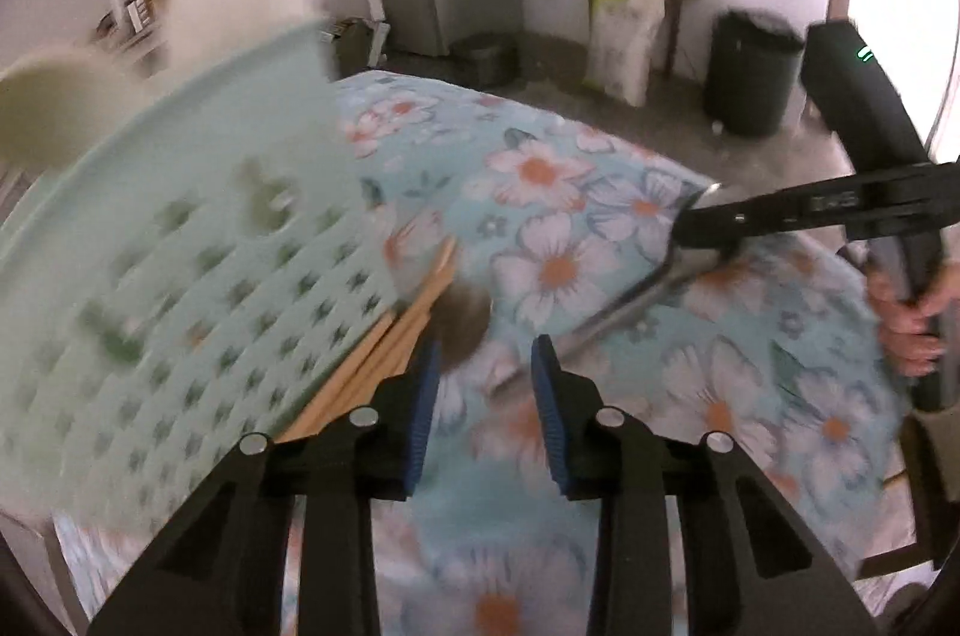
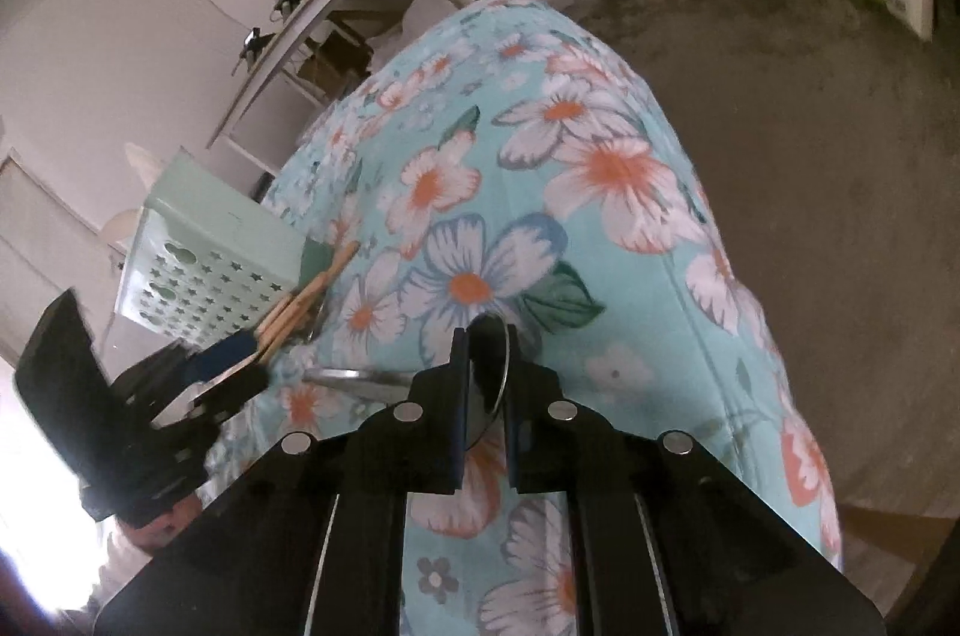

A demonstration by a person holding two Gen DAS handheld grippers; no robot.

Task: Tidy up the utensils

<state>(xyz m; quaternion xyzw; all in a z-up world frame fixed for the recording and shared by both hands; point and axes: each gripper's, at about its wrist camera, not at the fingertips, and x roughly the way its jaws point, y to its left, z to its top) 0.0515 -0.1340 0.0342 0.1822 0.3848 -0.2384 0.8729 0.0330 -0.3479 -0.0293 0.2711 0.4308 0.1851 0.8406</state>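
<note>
The right gripper point(image 2: 483, 366) is clenched on the bowl of a metal spoon point(image 2: 489, 372) above the floral tablecloth point(image 2: 600, 168). Left of it, the left gripper point(image 1: 483, 384) stands released with nothing between its pads, just beside wooden chopsticks point(image 1: 384, 354) against the mint-green perforated basket point(image 1: 180, 228).

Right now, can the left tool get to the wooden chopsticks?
Probably yes. The left tool is open and empty, the chopsticks lie just beside its left finger on the tablecloth, and nothing blocks them.
</note>
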